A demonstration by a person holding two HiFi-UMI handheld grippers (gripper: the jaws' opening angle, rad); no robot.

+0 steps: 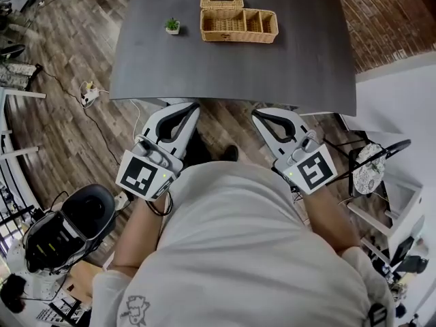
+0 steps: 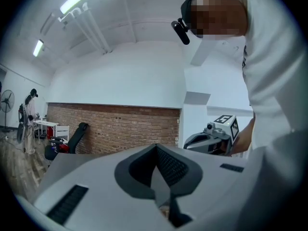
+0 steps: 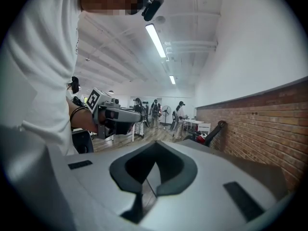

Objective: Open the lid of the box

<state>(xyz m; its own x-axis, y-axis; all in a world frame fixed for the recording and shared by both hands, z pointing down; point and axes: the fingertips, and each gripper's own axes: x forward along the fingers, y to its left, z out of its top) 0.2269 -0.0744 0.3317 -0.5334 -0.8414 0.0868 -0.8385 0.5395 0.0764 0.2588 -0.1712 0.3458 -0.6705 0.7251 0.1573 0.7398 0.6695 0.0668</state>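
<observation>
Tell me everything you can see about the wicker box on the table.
The wicker box is tan woven basketwork, rectangular, sitting far back on the dark table. Three open compartments show: one large at left, two small at right. A woven section with a small knob rises behind its left half; whether that is a raised lid is unclear. A potted plant stands apart at its left.

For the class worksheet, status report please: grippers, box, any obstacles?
Left gripper and right gripper: jaws shut, empty, short of the table. Wicker box not touched, compartments showing. Small potted plant beside it, apart.
</observation>
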